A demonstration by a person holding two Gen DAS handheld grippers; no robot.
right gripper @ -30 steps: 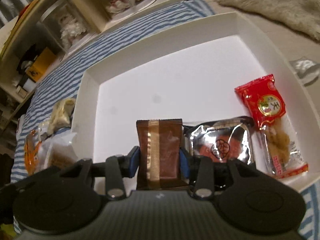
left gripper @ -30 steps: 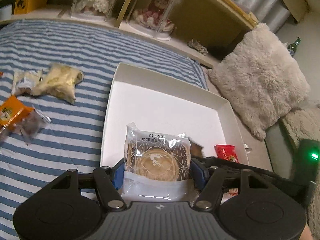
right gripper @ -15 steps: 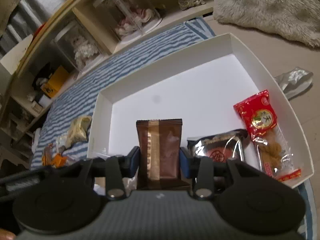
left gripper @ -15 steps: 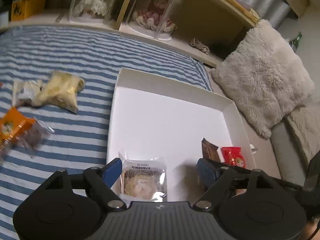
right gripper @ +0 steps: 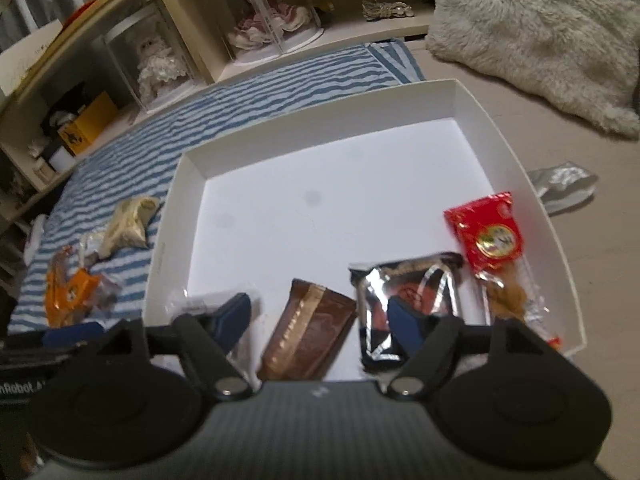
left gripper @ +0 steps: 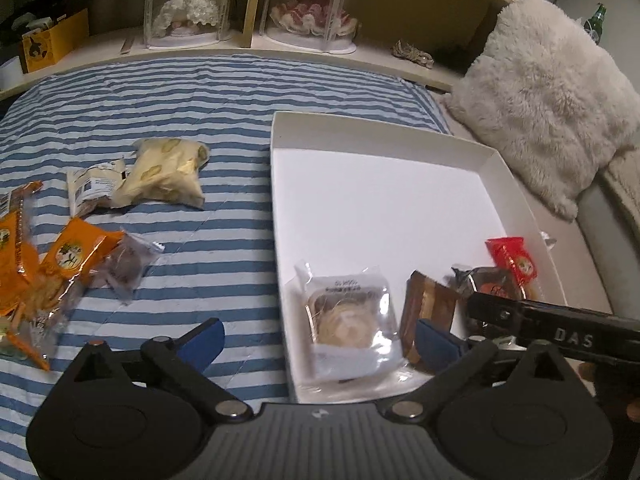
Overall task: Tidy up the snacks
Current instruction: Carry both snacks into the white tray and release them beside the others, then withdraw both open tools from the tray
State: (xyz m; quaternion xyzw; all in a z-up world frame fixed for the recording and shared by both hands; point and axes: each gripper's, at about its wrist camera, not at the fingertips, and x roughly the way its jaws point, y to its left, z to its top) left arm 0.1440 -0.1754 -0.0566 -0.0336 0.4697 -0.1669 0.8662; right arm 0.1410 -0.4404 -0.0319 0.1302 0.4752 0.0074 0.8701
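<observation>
A blue-and-white striped bedspread (left gripper: 224, 92) covers the surface, under dim indoor light. Behind it runs a cream wooden shelf (left gripper: 360, 58) holding two clear display cases with dolls (left gripper: 186, 4), a yellow box (left gripper: 54, 40) and a coil of rope (left gripper: 412, 51). A fluffy cream cushion (left gripper: 548, 92) lies to the right, with a green bottle (left gripper: 596, 22) beyond it.

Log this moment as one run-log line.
left hand-held gripper: open, jaws just opened, round pastry pack in white box | right hand-held gripper: open, jaws just opened, brown bar released | orange packs on striped blanket
</observation>
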